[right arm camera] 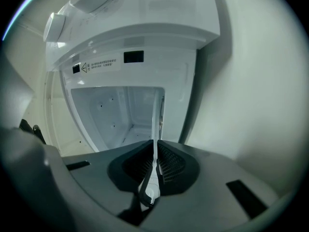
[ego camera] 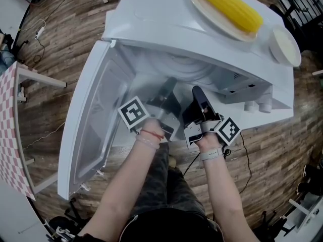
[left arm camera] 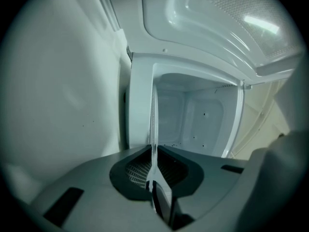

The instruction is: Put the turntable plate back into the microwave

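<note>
**Glass plate gripped from both sides at the microwave's mouth**

Nearest to you are your own left hand (ego camera: 150, 134) and right hand (ego camera: 210, 144), each steering a gripper into the open white microwave oven (ego camera: 151, 14). Its white door (ego camera: 86, 135) is swung out to your left.

The left gripper (ego camera: 168, 87) has its fingers closed on the thin rim of the clear round glass turntable plate (left arm camera: 154, 124), with only the thickness of the glass between them. The right gripper (ego camera: 198, 92) is clamped on the rim in the same way.

In both gripper views the plate runs straight out from the fingers, edge-on, toward the pale back wall of the cavity. It lies directly ahead of both grippers, in line with the fingers' reach. From above, it shows as a pale ridged shape in the cavity mouth just beyond the fingertips.

Neither hand is clearly nearer: you hold it side by side, left by the door hinge, right by the control side.

I judge the plate to be at the opening and not yet seated. The coming move calls for both grippers to go forward together and level.
</note>
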`<state>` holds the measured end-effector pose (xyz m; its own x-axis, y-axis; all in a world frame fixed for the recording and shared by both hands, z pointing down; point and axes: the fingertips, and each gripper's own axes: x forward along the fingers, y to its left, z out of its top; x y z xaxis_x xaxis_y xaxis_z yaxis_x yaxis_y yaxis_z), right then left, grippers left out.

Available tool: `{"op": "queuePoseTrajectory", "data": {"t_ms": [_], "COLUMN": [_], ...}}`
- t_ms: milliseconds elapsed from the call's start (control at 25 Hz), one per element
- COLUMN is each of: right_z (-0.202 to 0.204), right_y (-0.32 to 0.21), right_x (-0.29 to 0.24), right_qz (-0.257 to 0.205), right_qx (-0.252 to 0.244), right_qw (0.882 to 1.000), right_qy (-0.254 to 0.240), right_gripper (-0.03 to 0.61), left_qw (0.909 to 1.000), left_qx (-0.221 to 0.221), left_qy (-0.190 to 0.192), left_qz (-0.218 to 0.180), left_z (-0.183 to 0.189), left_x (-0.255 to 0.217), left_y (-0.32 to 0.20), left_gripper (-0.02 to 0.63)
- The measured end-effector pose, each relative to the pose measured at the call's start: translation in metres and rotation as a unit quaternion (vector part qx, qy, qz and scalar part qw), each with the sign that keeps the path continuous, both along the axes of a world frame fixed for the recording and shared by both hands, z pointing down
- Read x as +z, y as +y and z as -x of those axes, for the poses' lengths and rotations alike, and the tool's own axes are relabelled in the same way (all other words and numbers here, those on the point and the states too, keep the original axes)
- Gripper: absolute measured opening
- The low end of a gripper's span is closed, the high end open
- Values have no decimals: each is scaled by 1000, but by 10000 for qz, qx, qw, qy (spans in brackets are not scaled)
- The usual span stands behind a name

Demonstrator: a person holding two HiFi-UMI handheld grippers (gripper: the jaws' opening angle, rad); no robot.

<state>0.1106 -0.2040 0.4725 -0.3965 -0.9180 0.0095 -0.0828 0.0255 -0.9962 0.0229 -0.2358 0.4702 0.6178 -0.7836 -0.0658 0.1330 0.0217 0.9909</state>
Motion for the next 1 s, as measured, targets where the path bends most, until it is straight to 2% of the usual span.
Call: {"op": "queuePoseTrajectory", "data": {"t_ms": [760,1000], "right_z": [13,18], "right_y": [9,27], "right_x": [4,-3], "right_qz": [28,-17], "right_qx": [-260,-495], "right_qw": [9995,9975], "right_qy": [170,495], "right_gripper": [43,43], "left_qw": [9999,9986], "left_qx": [91,278], "left_qy": [-43,-346], "left_qz": [-109,-275], "left_z": [-1,-6], "left_x": [-2,-8], "left_y": [19,39], "left_gripper": [37,31]}}
